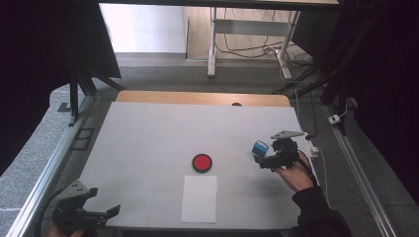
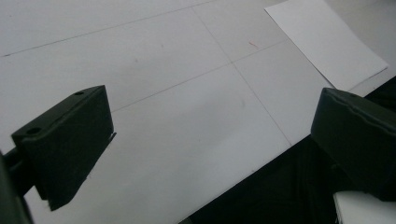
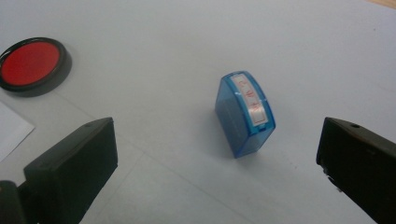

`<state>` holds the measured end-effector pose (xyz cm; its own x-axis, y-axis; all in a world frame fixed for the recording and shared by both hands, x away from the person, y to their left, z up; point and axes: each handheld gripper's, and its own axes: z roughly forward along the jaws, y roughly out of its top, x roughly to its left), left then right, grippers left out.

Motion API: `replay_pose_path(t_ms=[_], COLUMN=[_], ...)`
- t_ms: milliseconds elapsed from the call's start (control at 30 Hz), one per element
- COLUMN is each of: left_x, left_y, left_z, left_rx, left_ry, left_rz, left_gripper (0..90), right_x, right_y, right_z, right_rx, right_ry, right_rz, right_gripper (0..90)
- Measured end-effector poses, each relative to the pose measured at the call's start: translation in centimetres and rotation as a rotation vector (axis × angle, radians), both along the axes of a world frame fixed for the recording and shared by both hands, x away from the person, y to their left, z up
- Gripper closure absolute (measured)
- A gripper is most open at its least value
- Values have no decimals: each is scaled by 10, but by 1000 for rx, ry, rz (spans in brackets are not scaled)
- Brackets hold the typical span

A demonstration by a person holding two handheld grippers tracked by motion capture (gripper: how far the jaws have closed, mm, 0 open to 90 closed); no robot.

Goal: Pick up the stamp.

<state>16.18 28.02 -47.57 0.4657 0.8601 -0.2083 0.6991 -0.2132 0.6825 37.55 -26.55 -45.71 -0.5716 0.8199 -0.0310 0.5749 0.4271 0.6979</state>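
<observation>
While the work looked barely begun from the high view, the right tongs (image 1: 261,159) hovered near the worktop's (image 1: 148,143) right edge with the blue stamp (image 1: 259,148) standing just beyond their tips, not yet gripped. The red ink pad (image 1: 202,162) sat near the middle of the worktop, and the white sheet of paper (image 1: 199,198) lay between it and the near edge; both appeared untouched. The left tongs (image 1: 112,211) waited at the near left corner, well apart from everything. Along the left gripper view, the left tongs (image 2: 205,140) stood wide with nothing between their jaws, only bare worktop (image 2: 163,93) ahead and the sheet of paper (image 2: 327,42) off toward its upper right. Along the right gripper view, the right tongs (image 3: 219,163) were spread wide, and the blue stamp (image 3: 243,114) stood upright on the worktop (image 3: 187,37) between and a little ahead of the jaws, touching neither; its label with red marks faced up. The ink pad (image 3: 31,64) lay well off to that view's upper left, and a corner of the paper (image 3: 11,133) showed at its left edge. By my judgement, gripping the stamp, inking it and pressing it on the paper all remained. Nothing stood between the jaws and the stamp, nor between stamp, pad and paper.
</observation>
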Motion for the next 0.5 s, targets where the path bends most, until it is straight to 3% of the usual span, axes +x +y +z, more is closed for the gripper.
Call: replay_pose_path(t_ms=[500], left_x=[0], left_y=[0], left_z=[0], left_rx=[-2], left_ry=[4], left_rz=[-2], left_gripper=[0], right_x=[36], right_y=[-1], right_z=[-10], right_rx=[-51], right_ry=[17], right_rz=[13], right_gripper=[0])
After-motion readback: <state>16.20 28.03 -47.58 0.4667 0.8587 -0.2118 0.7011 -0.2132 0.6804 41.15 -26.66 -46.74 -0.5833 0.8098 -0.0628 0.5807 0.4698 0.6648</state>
